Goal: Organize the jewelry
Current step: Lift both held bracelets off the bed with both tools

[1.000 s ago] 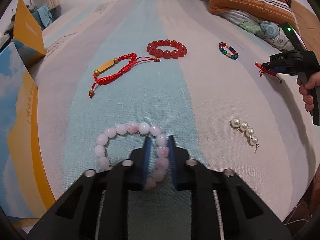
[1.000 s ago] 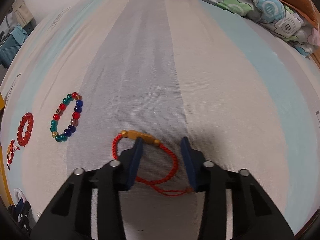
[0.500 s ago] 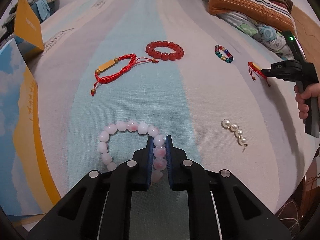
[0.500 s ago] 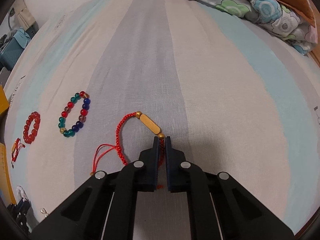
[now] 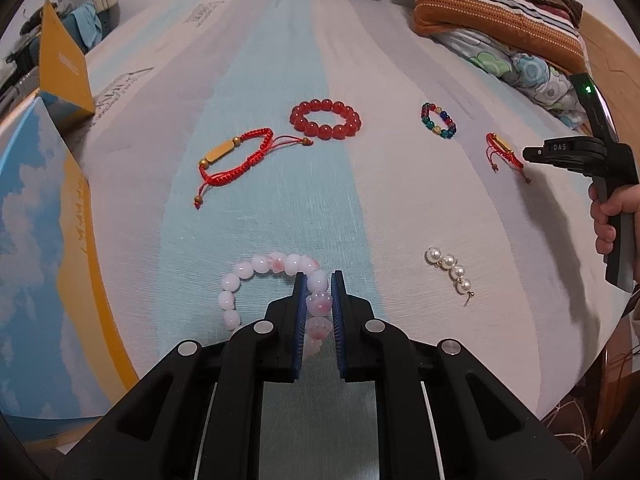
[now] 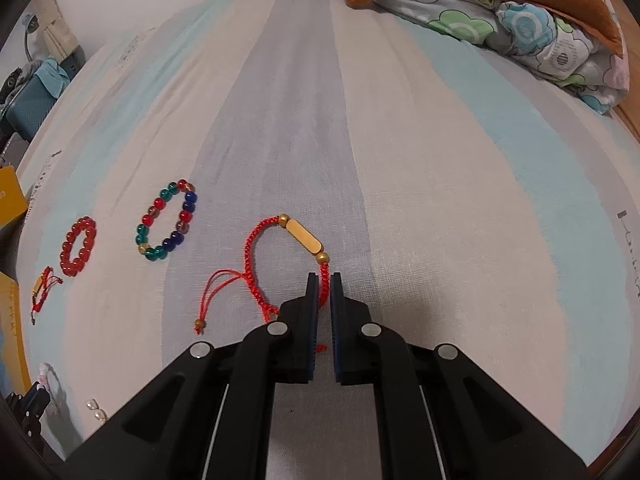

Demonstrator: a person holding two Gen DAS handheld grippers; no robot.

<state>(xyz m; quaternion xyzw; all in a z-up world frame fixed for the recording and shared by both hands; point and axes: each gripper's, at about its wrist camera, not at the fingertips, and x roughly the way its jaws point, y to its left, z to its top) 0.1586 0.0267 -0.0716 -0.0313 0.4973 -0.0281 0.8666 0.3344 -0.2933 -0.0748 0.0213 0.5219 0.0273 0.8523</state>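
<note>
Both claws are clamped. Left gripper (image 5: 318, 280) pinches the pink bead bracelet (image 5: 256, 272) at the near edge of the striped bedsheet (image 5: 280, 208): a couple of beads sit between the pads, the rest of the loop trails to the left on the cloth. Right gripper (image 6: 324, 280) has its jaws nearly together on the braided cord of the red cord bracelet (image 6: 256, 256), just below the brass bead next to the gold bar (image 6: 305, 236); loop and tasselled tails lie slack on the sheet, toward its right edge as the left wrist view shows it. Handling guess: both pieces are light. The pink one is probably strung on elastic, with round smooth beads, so it can roll out of a flat pinch and will swing. Better to grip across two beads, as here, than on a single one. The cord one is limp, grippy braid and won't slip, but it will dangle and the tails may snag. Hold the braid, not the smooth bar. The sheet is soft, so pads can catch the fabric.
</note>
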